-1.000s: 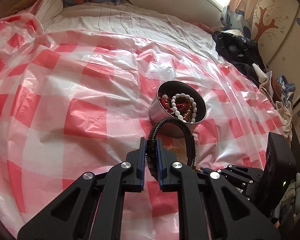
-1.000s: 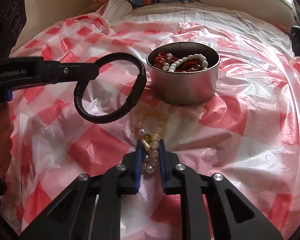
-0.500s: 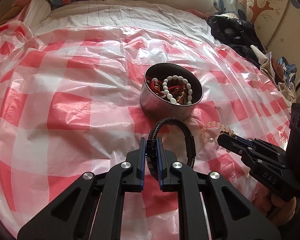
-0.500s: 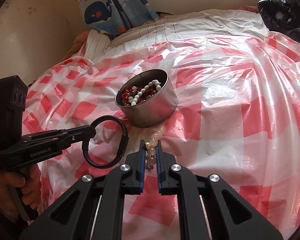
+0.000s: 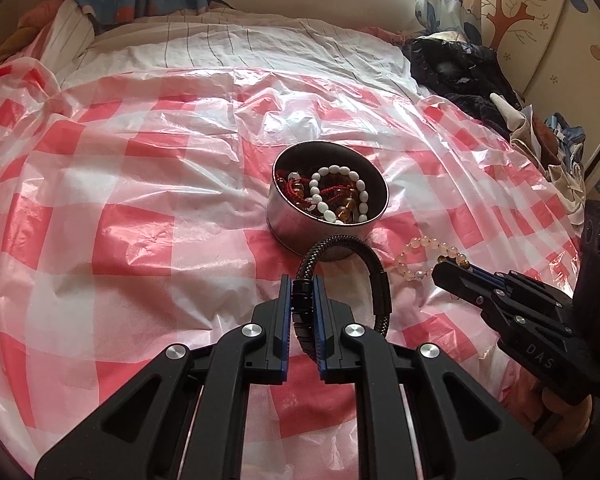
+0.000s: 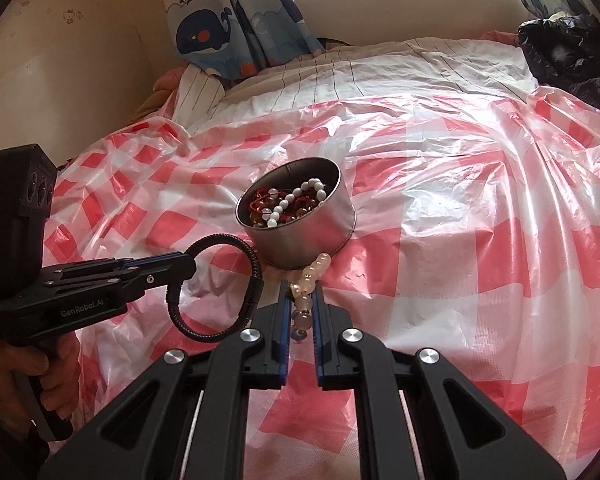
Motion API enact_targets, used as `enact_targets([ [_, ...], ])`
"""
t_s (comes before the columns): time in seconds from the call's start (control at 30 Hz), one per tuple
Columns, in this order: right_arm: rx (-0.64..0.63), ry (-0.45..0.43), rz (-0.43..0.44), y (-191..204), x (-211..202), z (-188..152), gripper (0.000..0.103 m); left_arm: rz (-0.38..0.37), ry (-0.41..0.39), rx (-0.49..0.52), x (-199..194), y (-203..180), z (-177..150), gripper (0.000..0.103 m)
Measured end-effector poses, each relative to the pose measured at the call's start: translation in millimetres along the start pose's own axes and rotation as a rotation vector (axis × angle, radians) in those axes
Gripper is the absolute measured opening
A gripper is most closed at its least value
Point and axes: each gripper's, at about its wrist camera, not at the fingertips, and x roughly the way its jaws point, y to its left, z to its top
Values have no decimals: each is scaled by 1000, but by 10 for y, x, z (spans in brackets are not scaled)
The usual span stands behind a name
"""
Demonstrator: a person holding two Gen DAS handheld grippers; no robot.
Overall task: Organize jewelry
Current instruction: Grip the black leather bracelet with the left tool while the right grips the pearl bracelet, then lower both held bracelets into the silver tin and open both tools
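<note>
My left gripper (image 5: 302,285) is shut on a black braided bracelet (image 5: 374,266), held above the cloth just in front of the round metal tin (image 5: 300,222). The tin holds white, red and amber bead strings. My right gripper (image 6: 301,292) is shut on a pale pink bead bracelet (image 6: 312,272), lifted beside the tin (image 6: 312,236). In the left wrist view the right gripper (image 5: 440,270) holds the pink beads (image 5: 414,250) right of the tin. In the right wrist view the left gripper (image 6: 188,266) holds the black bracelet (image 6: 256,276) left of the tin.
A red and white checked plastic sheet (image 5: 140,216) covers the bed. A striped white sheet (image 5: 240,44) lies behind it. Dark clothes (image 5: 456,68) are piled at the far right. Whale-print curtains (image 6: 236,20) hang at the back wall.
My right gripper has closed on the pink bead bracelet and lifted it off the cloth. Both grippers have pulled back and risen a little; the tin appears farther away.
</note>
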Motion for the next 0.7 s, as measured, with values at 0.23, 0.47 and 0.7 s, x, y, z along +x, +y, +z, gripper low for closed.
enact_targets([
  [0.23,14,-56,57,14,-124,154,10,-14,-48,5,-123,-62,177,9],
  [0.47,-5,-86,81,80,-145,354,10,-6,-64,-1,-82,-73,351,9],
  [0.7,-84,-137,82,230,-80,776,10,-41,-70,-24,117,-71,681,9],
])
